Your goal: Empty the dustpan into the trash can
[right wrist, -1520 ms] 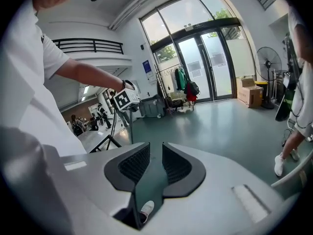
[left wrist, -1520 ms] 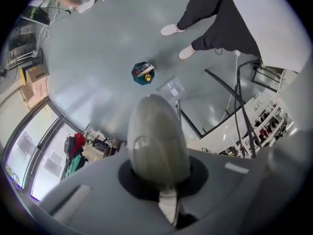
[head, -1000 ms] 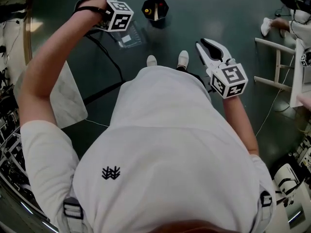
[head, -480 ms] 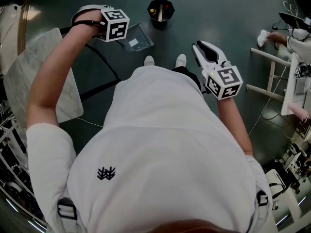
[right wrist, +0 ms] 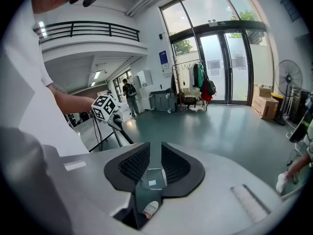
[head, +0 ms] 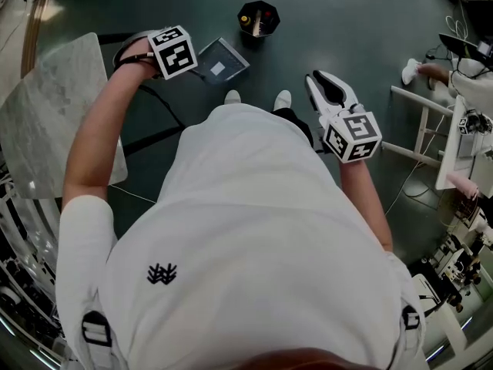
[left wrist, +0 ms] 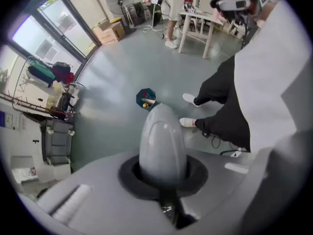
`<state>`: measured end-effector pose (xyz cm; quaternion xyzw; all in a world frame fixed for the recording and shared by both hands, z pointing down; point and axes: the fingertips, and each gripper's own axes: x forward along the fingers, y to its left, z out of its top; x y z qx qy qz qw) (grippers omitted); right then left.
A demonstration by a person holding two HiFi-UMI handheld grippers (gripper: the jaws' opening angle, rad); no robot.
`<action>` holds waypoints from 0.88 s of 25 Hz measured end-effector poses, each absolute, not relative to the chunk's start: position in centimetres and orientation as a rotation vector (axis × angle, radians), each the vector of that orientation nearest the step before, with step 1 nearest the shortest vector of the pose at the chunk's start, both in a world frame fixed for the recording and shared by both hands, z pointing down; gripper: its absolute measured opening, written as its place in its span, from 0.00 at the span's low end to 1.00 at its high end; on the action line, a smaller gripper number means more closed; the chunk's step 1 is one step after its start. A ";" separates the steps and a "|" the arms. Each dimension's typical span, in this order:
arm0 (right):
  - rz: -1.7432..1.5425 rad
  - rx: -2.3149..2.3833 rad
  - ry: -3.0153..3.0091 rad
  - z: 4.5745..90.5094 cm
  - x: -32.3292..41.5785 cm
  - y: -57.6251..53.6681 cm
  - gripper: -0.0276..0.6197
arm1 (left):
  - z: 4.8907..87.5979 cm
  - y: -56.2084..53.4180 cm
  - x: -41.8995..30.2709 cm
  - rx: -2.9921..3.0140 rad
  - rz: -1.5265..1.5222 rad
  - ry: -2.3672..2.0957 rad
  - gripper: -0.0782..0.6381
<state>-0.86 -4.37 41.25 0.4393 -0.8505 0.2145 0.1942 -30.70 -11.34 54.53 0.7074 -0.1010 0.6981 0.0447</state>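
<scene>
The black trash can [head: 258,18] stands on the dark floor ahead of my feet, with a few small items inside; it also shows in the left gripper view [left wrist: 145,98]. My left gripper [head: 158,52] is shut on the grey dustpan handle [left wrist: 162,143], whose rounded end sticks up between the jaws. The dustpan tray [head: 220,59] hangs low, just left of the trash can and short of it. My right gripper [head: 323,83] is held at my right side, away from both, its jaws a narrow gap apart with nothing between them.
A marble-topped table [head: 54,106] stands at the left. A black cable [head: 154,141] runs over the floor beneath my left arm. A white table frame [head: 427,122] and another person's foot [head: 412,72] are at the right. My shoes [head: 282,99] are just behind the can.
My left gripper has carried the dustpan to the right, closer to the trash can. The right gripper has stayed at my side with its jaws unchanged.
</scene>
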 end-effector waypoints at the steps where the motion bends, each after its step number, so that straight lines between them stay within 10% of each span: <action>1: 0.597 1.237 -2.384 41.2 -0.9 -4.4 0.15 | 54.5 -11.0 -30.3 2.181 2.068 -0.335 0.19; 22: 0.567 1.237 -2.381 42.0 -3.7 -3.5 0.09 | 56.5 -7.2 -31.2 2.285 1.630 -0.640 0.19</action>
